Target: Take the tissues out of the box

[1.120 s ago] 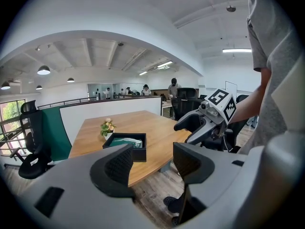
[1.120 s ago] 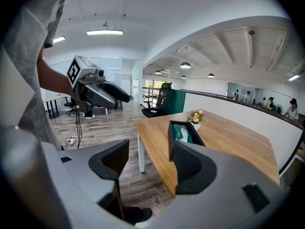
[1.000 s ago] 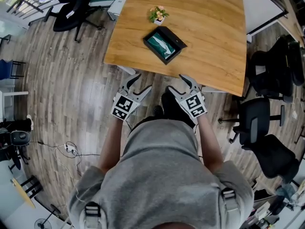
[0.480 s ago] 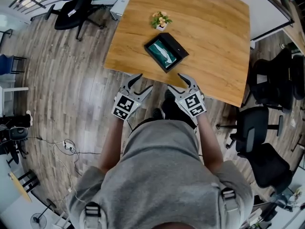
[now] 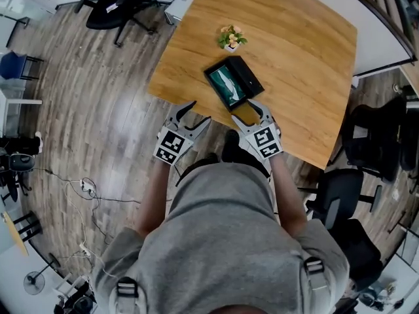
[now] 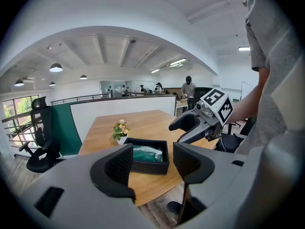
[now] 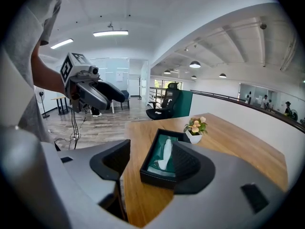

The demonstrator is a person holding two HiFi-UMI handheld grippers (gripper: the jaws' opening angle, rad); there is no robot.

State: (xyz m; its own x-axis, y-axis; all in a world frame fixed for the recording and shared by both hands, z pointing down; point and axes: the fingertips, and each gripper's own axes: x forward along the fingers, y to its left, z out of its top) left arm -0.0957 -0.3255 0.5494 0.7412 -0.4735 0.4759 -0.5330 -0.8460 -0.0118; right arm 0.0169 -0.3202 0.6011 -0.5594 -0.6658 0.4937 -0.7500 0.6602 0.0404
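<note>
Grey short-sleeved shirt (image 5: 222, 241) with, seemingly, buckled dark straps (image 5: 127, 288) over both shoulders.

Small potted flowers (image 5: 230, 38) on wooden bench (image 5: 304, 64), black office chairs (image 5: 123, 6) around, cables (image 5: 84, 188) on plank floor (image 5: 98, 103)

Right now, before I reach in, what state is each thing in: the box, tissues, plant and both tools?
box: upright on the table, top open, untouched.
tissues: inside the box, a white sheet showing on the green pack.
plant: upright, beyond the box.
left tool: open, empty, short of the table.
right tool: open, empty, at the table's near edge, short of the box.
</note>
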